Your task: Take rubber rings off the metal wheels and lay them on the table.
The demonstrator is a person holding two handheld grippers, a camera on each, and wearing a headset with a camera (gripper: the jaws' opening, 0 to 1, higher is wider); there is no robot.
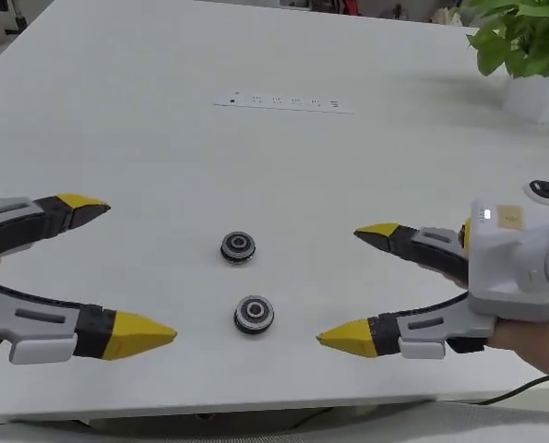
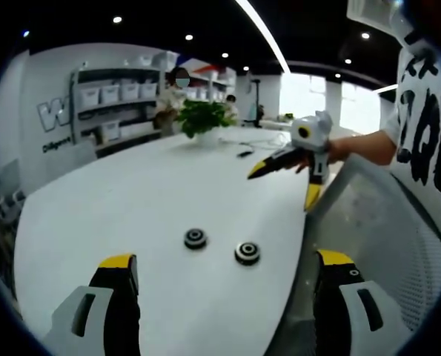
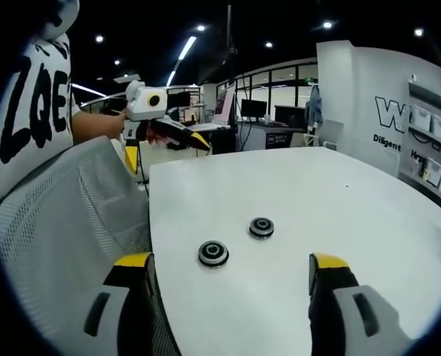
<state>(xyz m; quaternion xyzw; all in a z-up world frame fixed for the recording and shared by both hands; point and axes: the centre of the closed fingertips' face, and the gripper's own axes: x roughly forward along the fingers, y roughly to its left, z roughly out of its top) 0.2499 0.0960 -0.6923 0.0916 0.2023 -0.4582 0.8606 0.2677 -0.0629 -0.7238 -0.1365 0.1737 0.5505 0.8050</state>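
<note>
Two small round metal wheels, each apparently wearing its black rubber ring, lie close together on the white table between the grippers; the far wheel and the near wheel are both untouched, so the task appears to be at its opening approach. The yellow-tipped left gripper and right gripper hover with jaws spread wide and empty, and the next move likely calls for one to pin a wheel while the other peels the ring off its rim. Legible writing is scant: a wall sign shows a large "W" above a line beginning "Dilig", and the person's white shirt carries black letters, roughly "ZQE".
</note>
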